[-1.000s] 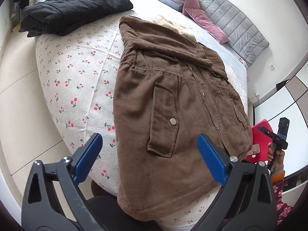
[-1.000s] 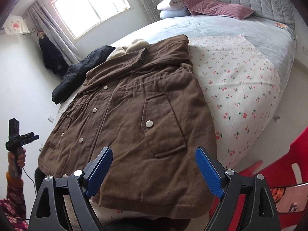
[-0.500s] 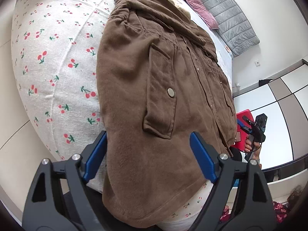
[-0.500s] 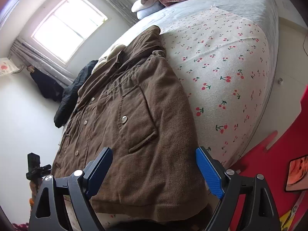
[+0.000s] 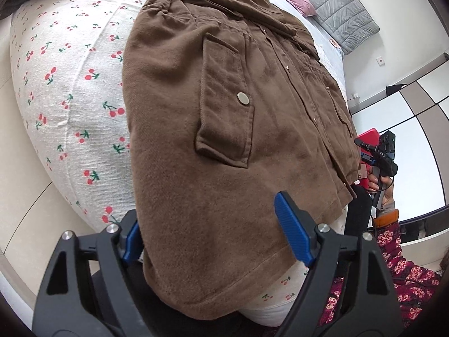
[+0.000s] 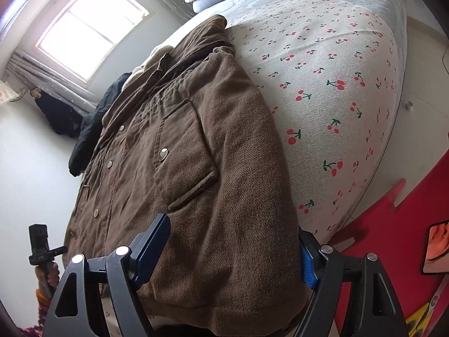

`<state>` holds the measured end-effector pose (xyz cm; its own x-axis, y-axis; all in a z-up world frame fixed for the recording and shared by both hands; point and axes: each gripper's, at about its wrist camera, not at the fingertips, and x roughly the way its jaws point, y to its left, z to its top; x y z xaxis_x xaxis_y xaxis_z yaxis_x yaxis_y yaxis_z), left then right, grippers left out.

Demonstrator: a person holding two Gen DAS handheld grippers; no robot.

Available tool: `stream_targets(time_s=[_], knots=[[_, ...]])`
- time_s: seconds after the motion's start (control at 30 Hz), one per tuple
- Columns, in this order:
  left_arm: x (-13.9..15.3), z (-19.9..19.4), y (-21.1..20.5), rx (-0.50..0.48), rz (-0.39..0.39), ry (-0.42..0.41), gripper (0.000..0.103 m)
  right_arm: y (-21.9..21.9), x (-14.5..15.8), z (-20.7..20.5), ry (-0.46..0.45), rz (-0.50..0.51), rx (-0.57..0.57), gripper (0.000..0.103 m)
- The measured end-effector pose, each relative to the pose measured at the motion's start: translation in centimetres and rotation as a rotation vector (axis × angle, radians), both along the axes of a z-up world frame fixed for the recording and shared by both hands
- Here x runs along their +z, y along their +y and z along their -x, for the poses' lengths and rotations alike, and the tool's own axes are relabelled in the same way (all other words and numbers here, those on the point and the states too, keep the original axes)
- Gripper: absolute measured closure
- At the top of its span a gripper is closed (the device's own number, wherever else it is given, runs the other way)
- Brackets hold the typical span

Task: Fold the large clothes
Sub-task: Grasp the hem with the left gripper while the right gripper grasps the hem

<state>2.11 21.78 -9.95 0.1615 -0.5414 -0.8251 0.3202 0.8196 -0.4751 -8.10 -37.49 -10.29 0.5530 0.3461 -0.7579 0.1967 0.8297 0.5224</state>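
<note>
We have the brown jacket (image 5: 224, 112) lying front-up on the cherry-print bed (image 5: 70, 84), hem hanging over the near edge. Our left tool (image 5: 213, 230) and right tool (image 6: 230, 250) both stand wide open, each straddling a bottom corner of the hem, gripping nothing yet. The cloth looks thick, soft and fairly heavy, so we judge the 2 hem corners the best hold.
</note>
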Motion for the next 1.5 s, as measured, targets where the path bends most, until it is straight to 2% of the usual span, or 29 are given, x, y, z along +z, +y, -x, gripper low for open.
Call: stream_targets(time_s=[0.07,0.13,0.2,0.23,0.3,0.33,0.37,0.4,0.43,0.47,0.53,0.7,0.8,1.07,1.17,1.3,1.4,1.5], knots=[[0.1,0.4,0.0,-0.009,-0.002,-0.014,0.020,0.1,0.0,0.2,0.007,0.017,-0.011,0.033],[0.0,0.6,-0.4,-0.021,-0.011,-0.026,0.020,-0.1,0.0,0.4,0.014,0.021,-0.030,0.046],[0.0,0.8,-0.6,-0.017,-0.040,-0.036,0.025,-0.4,0.1,0.8,0.013,0.015,-0.036,0.054],[-0.1,0.8,-0.9,-0.012,-0.073,-0.039,0.032,-0.4,0.2,1.1,0.011,0.011,-0.033,0.058],[0.0,0.8,-1.5,-0.007,-0.125,-0.054,0.039,0.0,0.3,1.3,0.015,0.017,-0.027,0.064],[0.0,0.9,-1.6,-0.003,-0.147,-0.061,0.045,0.3,0.4,1.3,0.018,0.029,-0.020,0.070],[0.1,1.0,-1.7,0.008,-0.166,-0.068,0.055,0.7,0.5,1.3,0.019,0.043,-0.010,0.074],[0.3,1.0,-1.8,0.021,-0.177,-0.070,0.062,0.9,0.8,1.4,0.017,0.054,-0.001,0.087],[0.5,1.0,-1.7,0.039,-0.185,-0.062,0.077,1.2,1.3,1.5,0.011,0.068,0.004,0.090],[1.0,0.9,-1.6,0.060,-0.173,-0.052,0.086,1.4,1.8,1.6,-0.004,0.077,0.006,0.091],[2.3,0.6,-1.4,0.099,-0.139,-0.053,0.091,1.6,3.4,1.8,-0.048,0.066,0.005,0.093],[7.4,-0.6,-1.2,0.150,-0.012,-0.148,0.093,1.8,9.9,1.0,-0.200,0.052,-0.010,0.095],[10.1,-1.7,-1.5,0.181,0.046,-0.198,0.093,2.6,13.0,-0.3,-0.261,0.067,0.001,0.095],[14.9,-8.1,-2.6,0.246,0.085,-0.296,0.093,2.3,17.7,-6.3,-0.351,0.088,-0.006,0.095],[16.1,-11.7,-2.6,0.277,0.089,-0.315,0.093,0.9,18.3,-9.6,-0.367,0.080,-0.035,0.095],[16.8,-17.5,-2.9,0.333,0.077,-0.332,0.093,-1.8,17.8,-15.1,-0.358,0.039,-0.091,0.095],[16.5,-22.4,-3.2,0.388,0.070,-0.344,0.093,-3.7,16.5,-20.1,-0.333,0.012,-0.133,0.095],[14.7,-27.4,-3.7,0.450,0.065,-0.358,0.092,-5.6,14.5,-25.0,-0.311,-0.029,-0.173,0.095]])
